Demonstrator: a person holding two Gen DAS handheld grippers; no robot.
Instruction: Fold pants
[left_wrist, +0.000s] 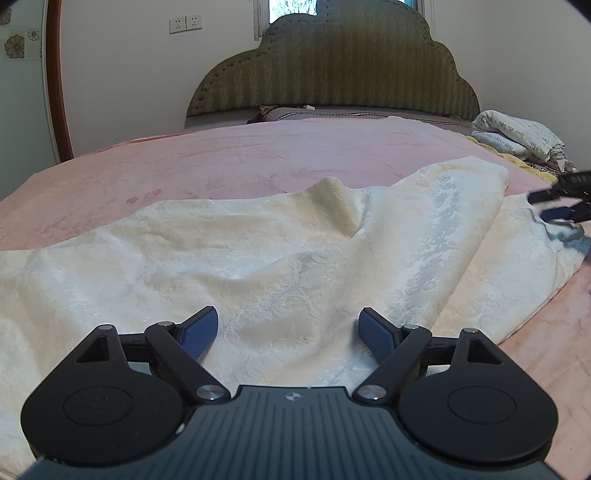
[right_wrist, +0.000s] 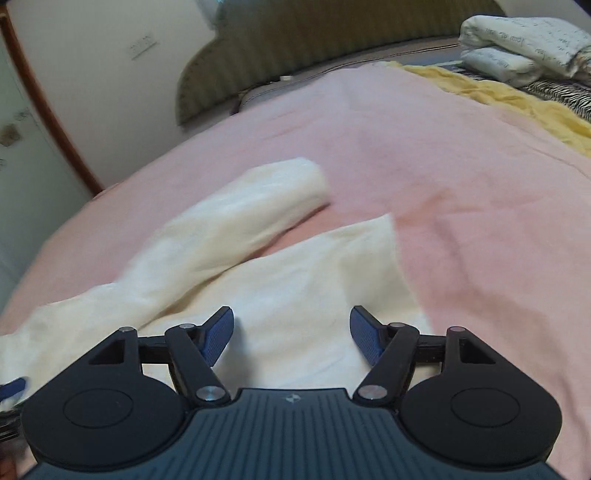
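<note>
Right wrist view motion-blurred; pants (right_wrist: 280, 295) texture unreadable.

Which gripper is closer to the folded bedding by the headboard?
Right. The right gripper hovers open over a pant leg, on the folded bedding's side of the bed. The left gripper is open over the pants, further away.

- Your left gripper (left_wrist: 288, 330) is held low and level, its jaws spread wide, the blue pads (left_wrist: 201, 328) angled outward with nothing between them.
- Your right gripper (right_wrist: 291, 328) has its jaws equally wide apart and grips nothing.
- In the left wrist view the right gripper shows at the far right edge, blurred.
</note>
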